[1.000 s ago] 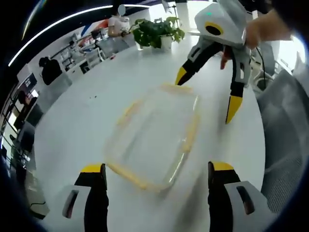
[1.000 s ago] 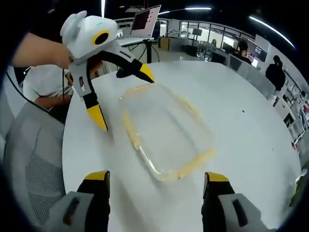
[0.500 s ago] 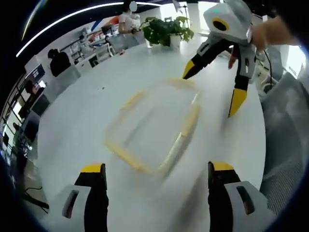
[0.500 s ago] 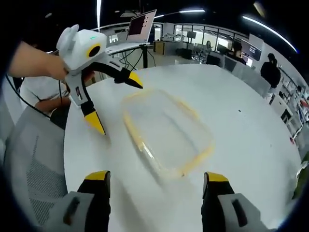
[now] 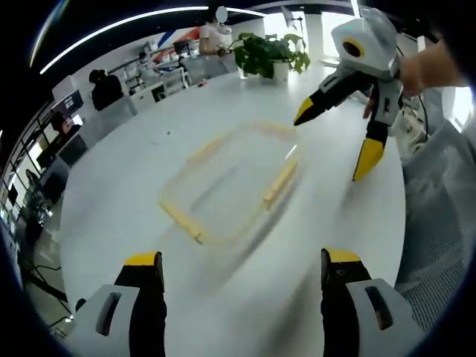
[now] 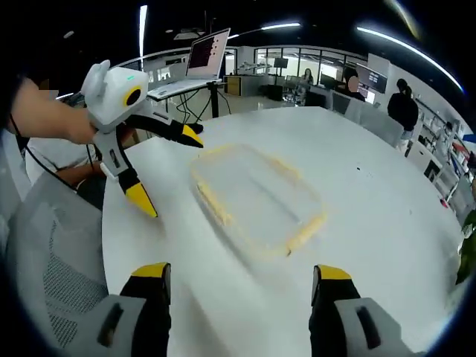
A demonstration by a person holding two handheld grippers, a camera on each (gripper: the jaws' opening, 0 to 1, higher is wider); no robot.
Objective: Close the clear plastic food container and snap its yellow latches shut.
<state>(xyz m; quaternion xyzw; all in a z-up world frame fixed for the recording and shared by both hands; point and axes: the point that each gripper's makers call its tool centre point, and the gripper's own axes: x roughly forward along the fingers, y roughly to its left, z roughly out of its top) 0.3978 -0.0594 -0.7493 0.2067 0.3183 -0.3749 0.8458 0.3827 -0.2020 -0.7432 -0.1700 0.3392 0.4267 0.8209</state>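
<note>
Left claw (image 5: 242, 271) open, jaws spread wide apart with yellow tips up from the bottom of the left gripper view, nothing between them, poised above the white tabletop (image 5: 134, 186). Right claw (image 6: 239, 277) likewise open and empty in the right gripper view, jaws well apart. Ahead of both claws, near the middle of the tabletop, lies the clear plastic food container (image 5: 234, 182), rectangular, blurred in both views; it lies flat on the tabletop, touched by neither claw. Yellow latches (image 5: 278, 183) run along its edges: one on the long side toward the right claw, one (image 5: 181, 220) on the short near end, others fainter on the far sides. Whether the lid is seated or the latches are snapped down cannot be told through the blur. In the right gripper view the same container (image 6: 256, 199) shows with a yellow latch (image 6: 212, 202) on its left long side and another at the near right corner. The right claw appears at upper right in the left gripper view, held by a hand (image 5: 428, 67), jaws spread, tips just beyond the container's far corner and off its side. The left claw shows at upper left in the right gripper view, spread the same way, beside the container. Further out: a potted plant (image 5: 269, 53) at the tabletop's far edge, a mesh chair (image 6: 44, 245), a laptop on a stand (image 6: 199, 56), people standing among desks in the background.
</note>
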